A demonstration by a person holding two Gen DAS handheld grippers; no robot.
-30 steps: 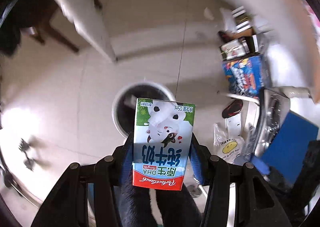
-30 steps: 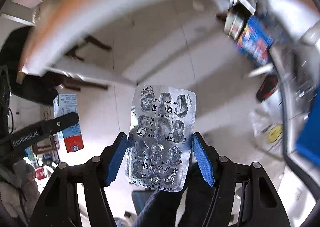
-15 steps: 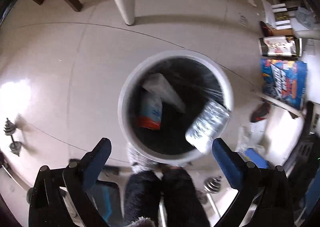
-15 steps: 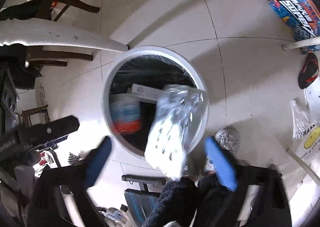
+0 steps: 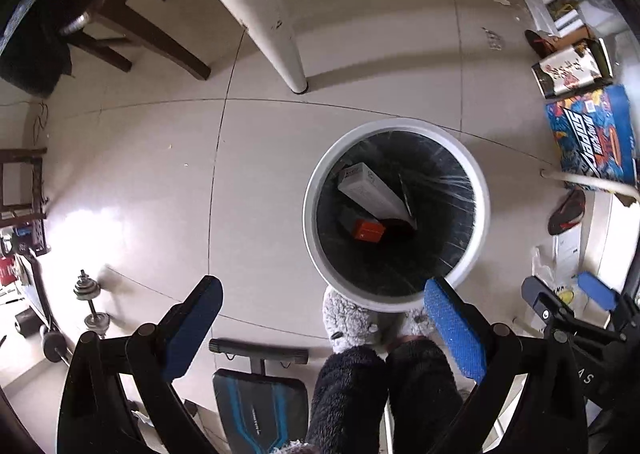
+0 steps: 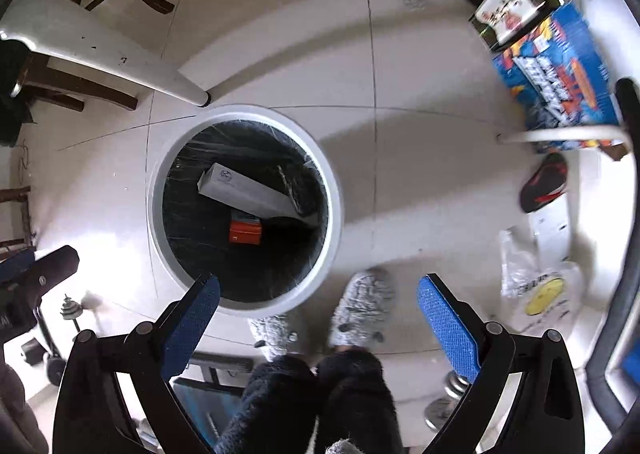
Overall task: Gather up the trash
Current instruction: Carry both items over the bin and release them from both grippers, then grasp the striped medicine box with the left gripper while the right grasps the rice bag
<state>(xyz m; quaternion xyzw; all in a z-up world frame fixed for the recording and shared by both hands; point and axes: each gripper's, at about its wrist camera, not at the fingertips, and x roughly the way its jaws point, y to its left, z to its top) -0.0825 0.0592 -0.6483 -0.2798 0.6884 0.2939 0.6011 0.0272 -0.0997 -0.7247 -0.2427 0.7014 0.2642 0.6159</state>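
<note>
Trash lies at the bottom of the white bin [image 5: 394, 296], which stands on the tiled floor right of centre in the left wrist view and left of centre in the right wrist view. Inside its black liner a long pale box [image 5: 372, 194] leans across the well, and the red end of a small carton [image 5: 368, 231] shows just below it; the same two pieces show in the right view, the box [image 6: 248, 194] above the red carton end [image 6: 245, 232]. No blister sheet can be made out in the dark of the liner.

Both tools point down. The left gripper [image 5: 322, 328] has its blue pads spread wide with nothing between them. The right gripper [image 6: 318, 324] is likewise wide apart and empty, its jaws having just been opening.

The drop into the bin looks finished, so the step in hand is to clear away and go for the next piece. Doing it well likely means lifting both grippers straight up before swinging sideways, so that no finger catches the bin rim or drags the liner. The person's slippered feet [image 6: 360, 312] stand just beside the bin at the lower middle, and the white bench leg [image 5: 276, 14] rises close behind it, so a slow, vertical exit seems safest. Jaws are best left wide for the next pick.
</note>
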